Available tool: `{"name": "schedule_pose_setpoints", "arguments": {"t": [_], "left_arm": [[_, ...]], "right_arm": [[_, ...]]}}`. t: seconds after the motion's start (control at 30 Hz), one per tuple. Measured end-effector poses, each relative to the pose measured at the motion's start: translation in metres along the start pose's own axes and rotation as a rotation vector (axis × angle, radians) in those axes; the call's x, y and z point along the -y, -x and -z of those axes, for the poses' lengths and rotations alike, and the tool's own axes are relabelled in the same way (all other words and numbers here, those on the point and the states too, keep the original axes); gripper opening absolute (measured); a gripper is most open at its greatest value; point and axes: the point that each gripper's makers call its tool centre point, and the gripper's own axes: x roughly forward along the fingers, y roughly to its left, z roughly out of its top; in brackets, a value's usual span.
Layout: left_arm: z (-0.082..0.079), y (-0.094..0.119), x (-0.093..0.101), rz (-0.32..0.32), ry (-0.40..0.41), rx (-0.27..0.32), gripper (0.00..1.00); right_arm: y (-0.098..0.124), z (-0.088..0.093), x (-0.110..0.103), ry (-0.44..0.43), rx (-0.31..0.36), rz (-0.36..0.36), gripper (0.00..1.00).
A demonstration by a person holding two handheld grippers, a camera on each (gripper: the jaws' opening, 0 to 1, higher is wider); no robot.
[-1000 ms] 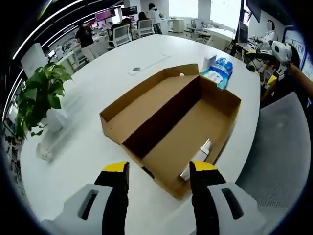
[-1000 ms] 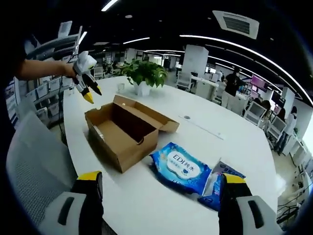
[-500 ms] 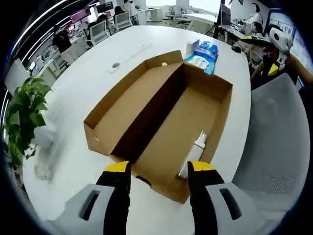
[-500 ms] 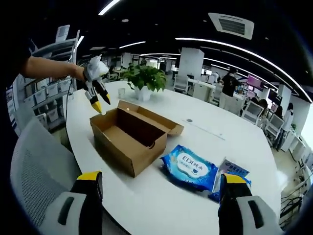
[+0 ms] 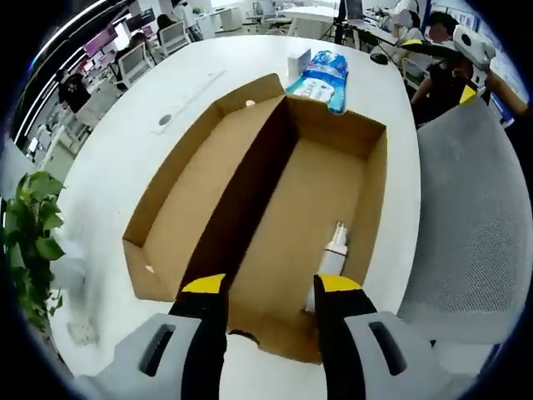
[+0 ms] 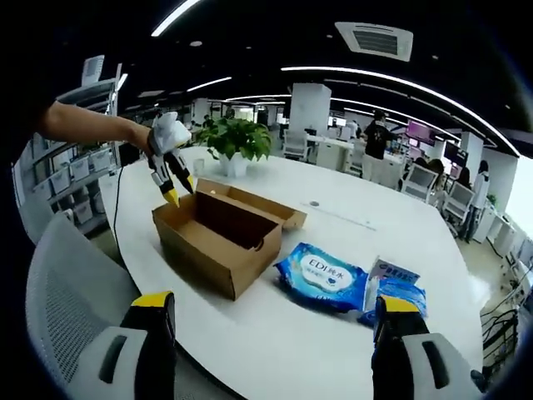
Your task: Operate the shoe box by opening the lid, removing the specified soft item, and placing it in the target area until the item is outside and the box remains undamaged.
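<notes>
The left gripper [image 5: 269, 287] hangs over the shoe box's [image 5: 366, 212] near end, jaws spread to straddle the small white item [image 5: 330, 265] lying inside. Beyond the box's far end lie blue packs [image 5: 321, 77]. The right gripper [image 6: 271, 312] waits wide open, well back from the box.

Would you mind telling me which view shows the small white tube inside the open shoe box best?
The left gripper view: it looks straight down into the shoe box, where the white tube lies on the floor. In the right gripper view the box wall hides it.
</notes>
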Motion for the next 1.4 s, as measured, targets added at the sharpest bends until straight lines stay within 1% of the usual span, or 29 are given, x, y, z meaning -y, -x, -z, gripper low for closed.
{"name": "schedule_pose_setpoints", "arguments": {"t": [0.1, 0.2, 0.3, 0.43, 0.53, 0.77, 0.87, 1.03, 1.13, 1.17, 1.27, 1.4], "left_arm": [[0.002, -0.007, 0.004, 0.023, -0.03, -0.025, 0.41], [0.003, -0.016, 0.007, 0.045, -0.089, -0.064, 0.41], [0.004, -0.023, 0.011, 0.074, -0.127, -0.094, 0.41], [0.004, -0.031, 0.014, 0.108, -0.166, -0.123, 0.41], [0.003, -0.036, 0.017, 0.142, -0.189, -0.133, 0.43], [0.008, -0.049, 0.024, 0.209, -0.239, -0.184, 0.44], [0.011, -0.053, 0.025, 0.22, -0.246, -0.21, 0.44], [0.013, -0.06, 0.03, 0.254, -0.254, -0.225, 0.43], [0.013, -0.063, 0.033, 0.271, -0.272, -0.231, 0.41], [0.014, -0.063, 0.035, 0.279, -0.271, -0.233, 0.41], [0.014, -0.066, 0.04, 0.313, -0.259, -0.238, 0.42], [0.014, -0.07, 0.049, 0.355, -0.264, -0.245, 0.43]], "right_arm": [[0.003, 0.001, 0.001, -0.002, -0.001, 0.003, 1.0], [0.005, 0.003, 0.0, 0.002, -0.005, 0.0, 1.0], [0.005, 0.004, 0.0, -0.004, -0.004, -0.004, 1.0], [0.004, 0.007, -0.002, -0.005, -0.016, -0.009, 1.0], [0.004, 0.01, -0.002, -0.008, -0.023, -0.012, 1.0], [0.009, 0.017, 0.008, -0.024, -0.037, 0.007, 1.0], [0.011, 0.021, 0.012, -0.02, -0.051, 0.018, 1.0], [0.017, 0.027, 0.021, -0.036, -0.059, 0.038, 1.0], [0.02, 0.032, 0.028, -0.048, -0.063, 0.052, 1.0], [0.021, 0.034, 0.031, -0.053, -0.067, 0.059, 1.0], [0.023, 0.036, 0.035, -0.062, -0.069, 0.068, 1.0], [0.025, 0.038, 0.037, -0.065, -0.071, 0.072, 1.0]]}}
